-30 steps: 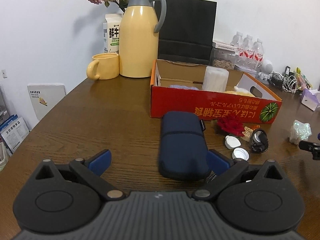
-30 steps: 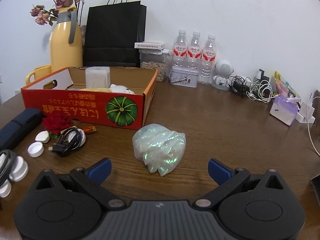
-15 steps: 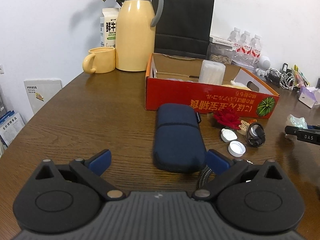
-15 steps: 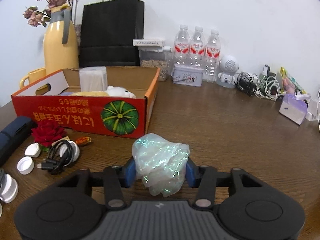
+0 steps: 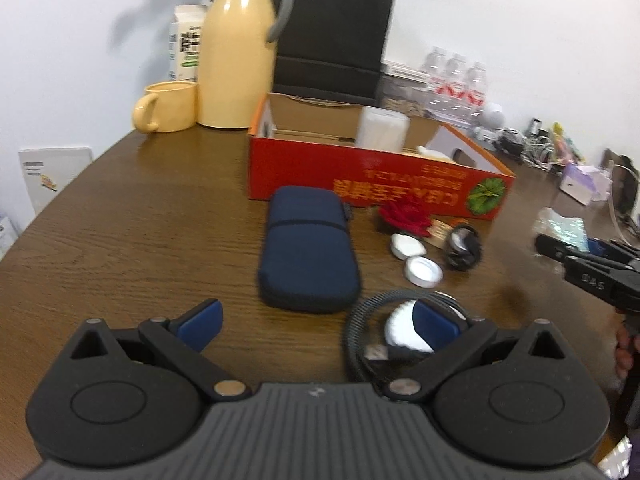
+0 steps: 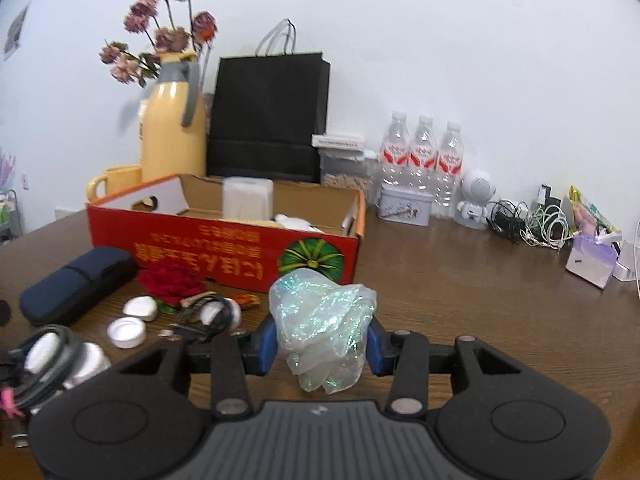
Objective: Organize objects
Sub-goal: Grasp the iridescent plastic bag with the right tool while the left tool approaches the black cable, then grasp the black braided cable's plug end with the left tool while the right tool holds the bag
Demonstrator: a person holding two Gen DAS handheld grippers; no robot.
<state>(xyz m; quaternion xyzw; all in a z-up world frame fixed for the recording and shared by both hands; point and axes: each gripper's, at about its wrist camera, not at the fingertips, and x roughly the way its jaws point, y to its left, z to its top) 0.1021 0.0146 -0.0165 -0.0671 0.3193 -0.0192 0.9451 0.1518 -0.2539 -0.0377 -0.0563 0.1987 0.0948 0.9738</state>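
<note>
Across the brown wooden table (image 6: 460,292), backed by a white wall, an open red cardboard box (image 6: 224,246) held a white container (image 6: 248,198) and something pale. Beside it lay a navy pouch (image 5: 306,248), a red flower (image 6: 170,282) and white caps (image 5: 423,271). The right gripper (image 6: 322,338) had just closed, its blue pads clamped on a crumpled iridescent bag (image 6: 322,320) held above the table. Only the left wrist view showed the left gripper (image 5: 318,322), jaws spread wide and empty, over a coiled cable (image 5: 360,332). Only the right view showed the white speaker (image 6: 476,198) clearly.
</note>
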